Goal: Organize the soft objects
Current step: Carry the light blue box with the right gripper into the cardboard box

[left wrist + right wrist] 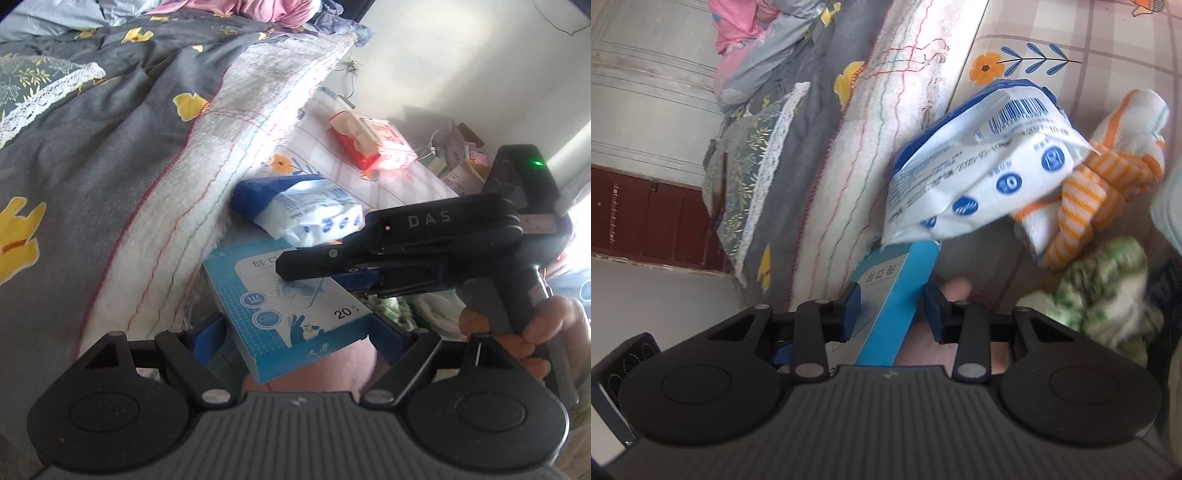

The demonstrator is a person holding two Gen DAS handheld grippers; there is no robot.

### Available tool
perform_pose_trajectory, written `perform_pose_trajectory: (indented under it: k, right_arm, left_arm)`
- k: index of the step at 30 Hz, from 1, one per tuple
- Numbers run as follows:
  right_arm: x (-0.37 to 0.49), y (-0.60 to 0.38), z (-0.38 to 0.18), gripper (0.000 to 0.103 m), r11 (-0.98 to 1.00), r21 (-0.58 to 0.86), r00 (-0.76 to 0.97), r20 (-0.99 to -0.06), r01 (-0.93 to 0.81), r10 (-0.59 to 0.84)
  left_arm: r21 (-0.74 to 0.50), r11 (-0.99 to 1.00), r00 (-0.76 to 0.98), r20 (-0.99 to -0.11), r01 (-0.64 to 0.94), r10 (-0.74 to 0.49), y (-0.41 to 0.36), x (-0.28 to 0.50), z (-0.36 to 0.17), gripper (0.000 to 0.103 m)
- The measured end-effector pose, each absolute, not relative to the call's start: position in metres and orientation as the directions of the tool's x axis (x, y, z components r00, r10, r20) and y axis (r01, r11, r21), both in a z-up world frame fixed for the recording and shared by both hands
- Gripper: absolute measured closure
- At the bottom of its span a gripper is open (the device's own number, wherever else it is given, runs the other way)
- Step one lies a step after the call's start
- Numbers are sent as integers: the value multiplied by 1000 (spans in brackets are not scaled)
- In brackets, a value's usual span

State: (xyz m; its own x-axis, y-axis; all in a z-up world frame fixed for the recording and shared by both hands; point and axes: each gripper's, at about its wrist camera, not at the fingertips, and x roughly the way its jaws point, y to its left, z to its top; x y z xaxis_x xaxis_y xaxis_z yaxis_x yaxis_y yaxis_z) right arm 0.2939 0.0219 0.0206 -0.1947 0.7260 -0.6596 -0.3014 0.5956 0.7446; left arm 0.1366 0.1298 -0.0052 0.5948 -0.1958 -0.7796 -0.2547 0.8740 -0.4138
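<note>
Blue-white box [291,314]; orange-striped cloth [1097,184]; grey quilt [92,122], yellow motifs.

From my left wrist view, the bandage box [291,314] lies between the left gripper's [295,332] fingers, the wet-wipes pack [299,210] just behind it at 12 o'clock. The tissue pack [364,142] sits farther back at 1 o'clock on the tablecloth [332,155]. The bed's blanket edge [229,155] runs along at 10 o'clock. My right gripper [284,267] reaches in from 3 o'clock over the box.
</note>
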Motion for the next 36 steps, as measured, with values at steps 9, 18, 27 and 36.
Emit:
perform_pose_trajectory:
  k: [9, 18, 27, 36]
  right_arm:
    - [258, -30, 59, 71, 531, 788, -131, -589, -310, 797]
    - [234, -145, 100, 71, 507, 808, 60, -515, -301, 855]
    - [230, -316, 111, 71, 588, 793, 356, -509, -160, 784]
    - [269, -451, 107, 70, 731, 682, 586, -582, -26, 564]
  left_arm:
    - [-379, 909, 636, -748, -175, -190, 94, 103, 31, 19]
    - [-326, 945, 667, -698, 30, -262, 18, 110, 70, 19]
    - [-326, 888, 574, -679, 323, -458, -111, 175, 77, 19]
    - [-290, 821, 503, -675, 492, -540, -255, 267, 60, 18]
